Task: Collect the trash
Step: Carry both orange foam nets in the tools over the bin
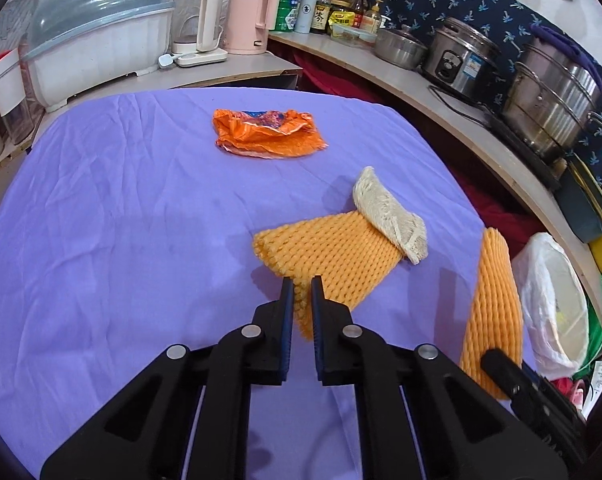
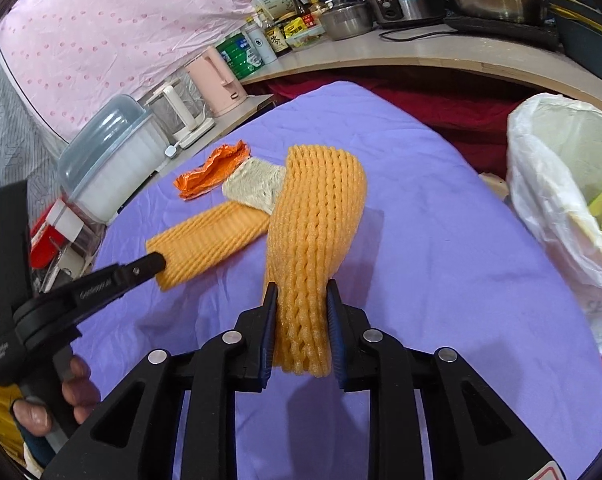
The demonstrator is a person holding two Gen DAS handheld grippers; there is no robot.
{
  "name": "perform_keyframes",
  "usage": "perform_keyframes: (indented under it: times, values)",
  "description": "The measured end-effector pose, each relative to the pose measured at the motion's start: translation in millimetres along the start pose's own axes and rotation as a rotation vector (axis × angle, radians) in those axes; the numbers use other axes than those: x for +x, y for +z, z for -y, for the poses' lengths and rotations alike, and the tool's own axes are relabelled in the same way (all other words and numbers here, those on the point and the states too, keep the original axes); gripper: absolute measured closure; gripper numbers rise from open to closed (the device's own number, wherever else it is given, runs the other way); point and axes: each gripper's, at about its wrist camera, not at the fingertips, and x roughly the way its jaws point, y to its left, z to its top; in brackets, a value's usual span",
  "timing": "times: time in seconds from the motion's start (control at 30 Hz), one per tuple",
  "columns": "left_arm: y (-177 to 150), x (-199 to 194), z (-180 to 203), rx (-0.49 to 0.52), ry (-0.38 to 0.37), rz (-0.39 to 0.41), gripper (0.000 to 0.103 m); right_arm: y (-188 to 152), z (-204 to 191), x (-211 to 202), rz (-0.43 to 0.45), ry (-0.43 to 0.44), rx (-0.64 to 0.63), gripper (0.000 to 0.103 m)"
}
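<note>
My left gripper (image 1: pixel 302 286) is shut on the near corner of a flat orange foam net (image 1: pixel 333 256) that lies on the purple cloth (image 1: pixel 121 220); it also shows in the right wrist view (image 2: pixel 209 240). A beige scrap (image 1: pixel 393 216) rests on that net's far end. An orange snack wrapper (image 1: pixel 267 132) lies farther back. My right gripper (image 2: pixel 301 292) is shut on a second orange foam net (image 2: pixel 313 240) and holds it above the cloth, near the table's right edge. A bin lined with a white bag (image 2: pixel 541 184) stands to the right.
Behind the table are a white lidded tub (image 1: pixel 97 48), a white kettle (image 1: pixel 197 28) and a pink kettle (image 1: pixel 249 16). A curved counter (image 1: pixel 421 80) to the right carries bottles, steel pots and a rice cooker (image 1: pixel 461 60). Red cloth lies between table and counter.
</note>
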Motion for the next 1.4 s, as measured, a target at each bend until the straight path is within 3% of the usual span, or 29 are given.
perform_keyframes:
  times: [0.77, 1.07, 1.4]
  values:
    - [-31.0, -121.6, 84.6, 0.071, -0.071, 0.130, 0.095, -8.0, 69.5, -124.8, 0.173, 0.010, 0.105, 0.081]
    - [-31.0, -129.0, 156.6, 0.172, -0.131, 0.141, 0.095, -11.0, 124.2, -169.1, 0.242, -0.037, 0.177, 0.081]
    - [-40.9, -101.0, 254.4, 0.293, -0.198, 0.094, 0.095, -14.0, 193.2, -210.7, 0.303, -0.119, 0.264, 0.081]
